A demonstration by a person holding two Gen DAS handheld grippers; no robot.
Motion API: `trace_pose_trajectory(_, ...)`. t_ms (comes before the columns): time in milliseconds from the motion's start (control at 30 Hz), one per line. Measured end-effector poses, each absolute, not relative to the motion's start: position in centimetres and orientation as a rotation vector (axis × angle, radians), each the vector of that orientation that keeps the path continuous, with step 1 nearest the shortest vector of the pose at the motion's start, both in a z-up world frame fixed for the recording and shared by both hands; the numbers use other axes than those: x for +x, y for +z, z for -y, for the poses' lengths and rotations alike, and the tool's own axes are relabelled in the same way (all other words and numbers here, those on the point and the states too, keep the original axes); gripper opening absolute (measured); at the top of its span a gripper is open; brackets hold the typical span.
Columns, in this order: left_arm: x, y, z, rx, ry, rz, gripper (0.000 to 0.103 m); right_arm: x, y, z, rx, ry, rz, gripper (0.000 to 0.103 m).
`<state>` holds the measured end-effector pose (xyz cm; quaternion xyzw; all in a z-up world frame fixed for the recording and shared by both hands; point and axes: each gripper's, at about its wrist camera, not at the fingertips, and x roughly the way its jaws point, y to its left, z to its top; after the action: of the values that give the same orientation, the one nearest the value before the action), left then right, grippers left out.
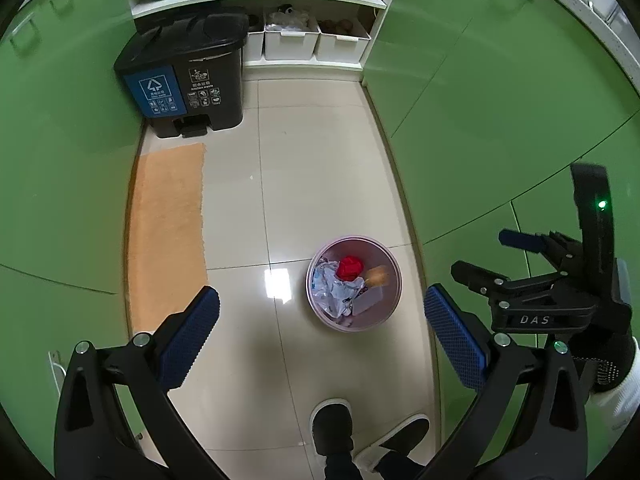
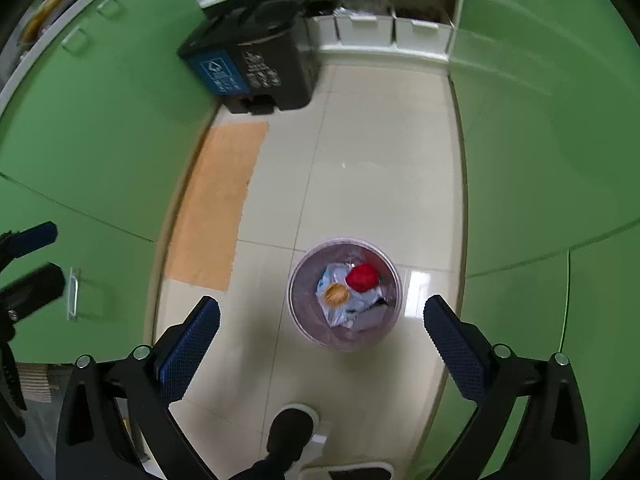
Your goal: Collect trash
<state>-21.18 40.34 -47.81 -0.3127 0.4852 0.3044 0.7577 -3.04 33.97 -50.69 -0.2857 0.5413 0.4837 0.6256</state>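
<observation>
A small pink wastebasket (image 1: 390, 306) stands on the tiled floor, also in the right wrist view (image 2: 298, 300). It holds crumpled white plastic (image 1: 334, 286), a red wad (image 1: 350, 267) and a brown round piece (image 1: 378, 276). My left gripper (image 1: 320, 340) is open and empty, high above the floor, with the basket between its fingers in view. My right gripper (image 2: 320, 340) is open and empty above the basket; it also shows at the right of the left wrist view (image 1: 484, 252). A black two-part pedal bin (image 1: 184, 76) with closed lids stands at the far left.
Green cabinets line both sides of the narrow floor. An orange mat (image 1: 168, 236) lies along the left cabinets. White storage boxes (image 1: 292, 42) sit under shelves at the far end. The person's slippered feet (image 1: 332, 424) are at the near edge.
</observation>
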Motion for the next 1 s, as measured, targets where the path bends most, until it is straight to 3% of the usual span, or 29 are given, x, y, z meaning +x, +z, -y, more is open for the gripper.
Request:
trace_pose_trajectory(267, -19.3, -43.3, -38.6, -0.648, 0.626, -1.034, 0.100, -2.4, -45.6, -31.3, -0.608, 1.087, -1.227, 0.098)
trace_pose_trajectory(700, -12.9, -21.0, -29.9, -0.482, 0.454, -0.877, 0.100, 0.3, -18.6, -16.8, -0.367, 0.972, -1.014, 0.098)
trace_pose_trajectory(1000, -9.3, -8.5, -22.4, -0.331, 0.260, -0.750, 0.100, 1.5, -4.4, -2.1, -0.227, 0.717, -0.803, 0.098)
